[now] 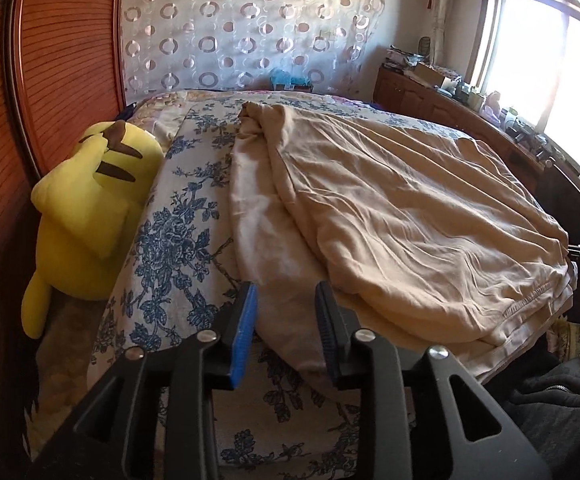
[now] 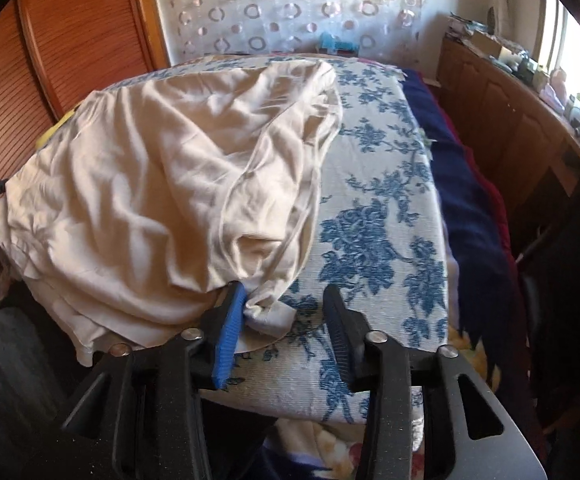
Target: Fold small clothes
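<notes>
I had the left gripper (image 1: pixel 285 312) low over the near corner of the beige, thin, crumpled cotton garment (image 1: pixel 410 216), which lay spread on the bed's blue-and-white floral cover (image 1: pixel 177 240). Its jaws stood apart, with a fold of the cloth lying between the fingers and no pad pressing on it, so nothing was held there. Off to that gripper's left, a yellow plush toy (image 1: pixel 89 208) leaned against the wooden headboard (image 1: pixel 49 60), well clear of the work.

The right gripper (image 2: pixel 285 316) was also parted. Its blue-padded finger (image 2: pixel 229 328) sat just against the garment's near hem, where a small bunched corner (image 2: pixel 269 316) poked into the gap; the other finger was over bare cover. I saw no clamp on it.

I judged the fabric light, limp and a little slippery, likely to sag and crease rather than keep an edge. The stitched hem looked the firmest place to take hold, one corner to each gripper, gripped deep enough that the thin layers would not slide out.
</notes>
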`<state>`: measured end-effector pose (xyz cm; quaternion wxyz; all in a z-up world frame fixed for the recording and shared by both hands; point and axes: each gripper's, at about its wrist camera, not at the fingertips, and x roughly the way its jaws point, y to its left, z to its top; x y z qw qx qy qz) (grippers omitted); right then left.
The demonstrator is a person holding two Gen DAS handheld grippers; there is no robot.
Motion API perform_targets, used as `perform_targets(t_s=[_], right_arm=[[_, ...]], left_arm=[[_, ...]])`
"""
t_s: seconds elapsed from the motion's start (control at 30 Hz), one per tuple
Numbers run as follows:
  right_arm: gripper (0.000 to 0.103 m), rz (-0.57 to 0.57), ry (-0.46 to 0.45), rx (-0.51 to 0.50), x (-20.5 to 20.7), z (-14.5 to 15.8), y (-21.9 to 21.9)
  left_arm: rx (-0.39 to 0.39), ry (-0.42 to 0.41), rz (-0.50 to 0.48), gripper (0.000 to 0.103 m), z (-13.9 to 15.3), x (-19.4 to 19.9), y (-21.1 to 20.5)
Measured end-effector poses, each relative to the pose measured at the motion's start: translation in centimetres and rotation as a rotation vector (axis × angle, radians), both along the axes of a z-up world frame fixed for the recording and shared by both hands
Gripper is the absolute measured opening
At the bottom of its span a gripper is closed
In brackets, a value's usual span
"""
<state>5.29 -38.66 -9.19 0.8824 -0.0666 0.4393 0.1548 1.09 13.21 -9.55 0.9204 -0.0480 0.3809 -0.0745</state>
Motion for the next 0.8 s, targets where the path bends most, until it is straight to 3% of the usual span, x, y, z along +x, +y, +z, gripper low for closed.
perform_targets(t_s=[0.1, 0.17, 0.37, 0.6, 0.8], right_arm=[[0.006, 0.047, 0.006, 0.008, -0.3, 0.0, 0.6], [0.005, 0.064, 0.001, -0.023, -0.7, 0.2, 0.8], [0.004, -0.010, -0.017, -0.077, -1.6, 1.6, -1.6], [0.004, -0.035, -0.024, -0.074, -1.6, 2.3, -2.0], [0.013, -0.039, -0.101, -0.069, -0.8, 4.6, -1.0]], left_arm=[[-0.010, 0.006, 0.009, 0.034, -0.1, 0.1, 0.3], [-0.021, 0.014, 0.012, 0.035, -0.3, 0.1, 0.4], [-0.060, 0.020, 0.006, 0.038, -0.5, 0.2, 0.5], [-0.049, 0.049, 0.037, 0.039, -1.1, 0.3, 0.5], [-0.082, 0.039, 0.045, 0.039, -1.2, 0.0, 0.9]])
